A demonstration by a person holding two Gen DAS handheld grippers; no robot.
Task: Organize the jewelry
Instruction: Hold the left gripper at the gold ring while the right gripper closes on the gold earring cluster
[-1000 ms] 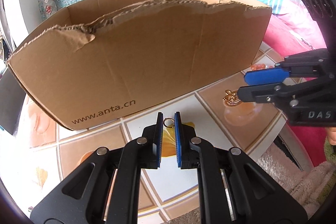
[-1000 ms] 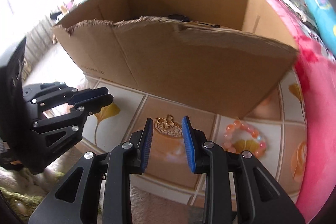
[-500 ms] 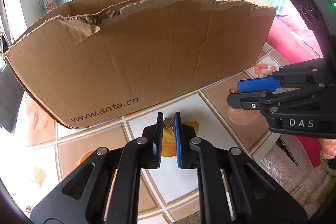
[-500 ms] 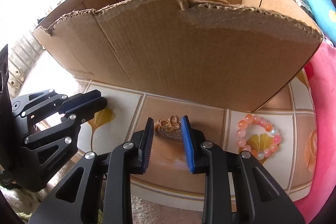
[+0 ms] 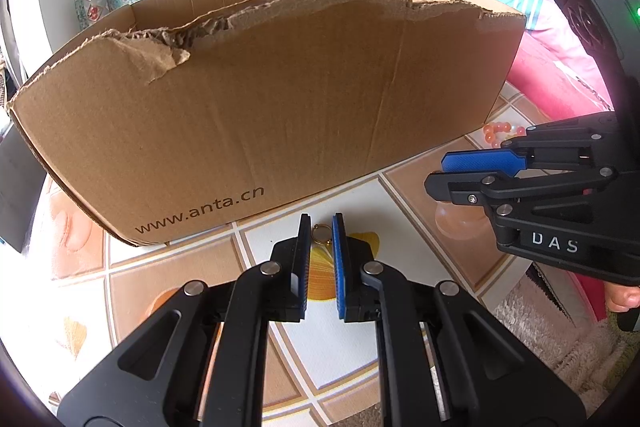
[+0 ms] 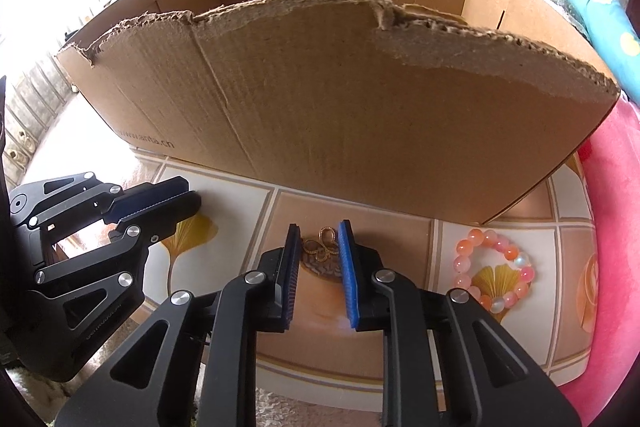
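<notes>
Low over a tiled tabletop, both grippers point down at jewelry lying in front of a torn cardboard box printed "www.anta.cn".

Left gripper: jaws narrow, a small gold ring sits between the tips at the edge of a yellow leaf motif on the tile. The pads look to be touching the ring on both sides, though the contact is hard to confirm at this angle.

Right gripper: its jaws have just been closing and now stand narrow around a gold looped ornament on a brown tile. The blue pads flank it closely; a sliver of gap seems to remain on each side.

Bead bracelet, pink and orange, lies on the tile to the right of the right gripper, just beside the box's near corner, apart from both tools.

Pink bedding borders the table on the right.
</notes>
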